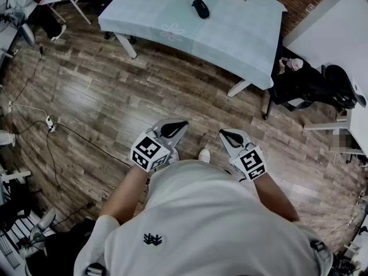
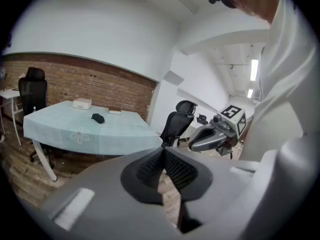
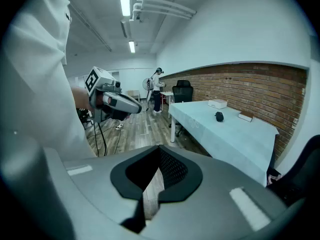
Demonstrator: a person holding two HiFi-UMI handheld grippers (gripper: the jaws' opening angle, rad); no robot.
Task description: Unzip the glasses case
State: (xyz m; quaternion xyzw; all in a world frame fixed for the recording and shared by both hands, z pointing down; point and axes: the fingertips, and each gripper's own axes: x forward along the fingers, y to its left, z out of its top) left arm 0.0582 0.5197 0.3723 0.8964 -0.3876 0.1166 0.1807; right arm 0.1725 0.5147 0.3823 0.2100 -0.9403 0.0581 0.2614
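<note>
Floor: The wood floor (image 1: pixel 115 96) is spreading out under both grippers. A wide bare stretch of it is lying between them and the table.
Table: The table (image 1: pixel 241 33) (image 2: pixel 115 131) (image 3: pixel 235 134) is standing well ahead of both grippers. A light blue cloth is hanging over its edges. Its long near edge is facing the grippers.
Person: The person's white shirt (image 1: pixel 213 223) is filling the space right behind the grippers.
Chair: A black chair (image 1: pixel 322 85) is sitting out on the right gripper's side, near the table's right corner.
Left gripper: The left gripper (image 1: pixel 178 125) (image 2: pixel 163 151) (image 3: pixel 139 109) is hanging low over the floor and pointing toward the table. Its jaws are pressing together at the tips, with nothing between them.
Right gripper: The right gripper (image 1: pixel 227 135) (image 2: pixel 192 145) (image 3: pixel 159 149) is hanging near the left one, with a gap of floor between them. Its jaws are also meeting at the tips and holding nothing.
Cable: A thin black cable (image 1: pixel 75 134) is running over the floor, out on the left gripper's side.
White box: A white box (image 2: pixel 82 103) (image 3: pixel 217 103) is resting on the cloth, farther from the grippers than the case.
Glasses case: The black glasses case (image 1: pixel 200 8) (image 2: pixel 98 118) (image 3: pixel 219 116) is lying on the cloth, far ahead of both grippers. Bare cloth is showing all around it, and no gripper is touching it.
</note>
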